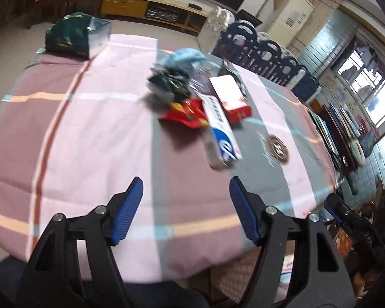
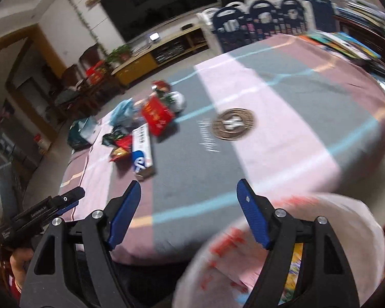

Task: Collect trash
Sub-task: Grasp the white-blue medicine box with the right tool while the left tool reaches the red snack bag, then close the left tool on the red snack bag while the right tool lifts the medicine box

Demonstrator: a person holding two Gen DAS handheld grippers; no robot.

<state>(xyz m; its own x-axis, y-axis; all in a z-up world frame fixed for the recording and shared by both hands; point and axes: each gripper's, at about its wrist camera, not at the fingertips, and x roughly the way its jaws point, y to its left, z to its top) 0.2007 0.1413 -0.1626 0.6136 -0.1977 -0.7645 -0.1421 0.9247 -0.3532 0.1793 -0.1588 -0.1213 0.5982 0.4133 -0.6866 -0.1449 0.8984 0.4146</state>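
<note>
Left wrist: left gripper (image 1: 186, 187) spread wide, nothing between the pads, hanging above the near cloth (image 1: 89, 133). Trash pile (image 1: 197, 100) heaped mid-table ahead, probably bunched for quick grabs: long box (image 1: 222, 133), red box (image 1: 231, 97), red wrapper (image 1: 184, 114), dark wrappers, blue crumple behind. Green bag (image 1: 74, 37) at the far corner, contents hidden.

Right wrist: right gripper (image 2: 188, 188) wide too, empty. Same pile (image 2: 143, 133) off to the left, well apart. White bag (image 2: 282, 251) right under the jaws, likely the collection bag, kept close for drop-offs; something yellow inside, blurry, can't tell what.
</note>
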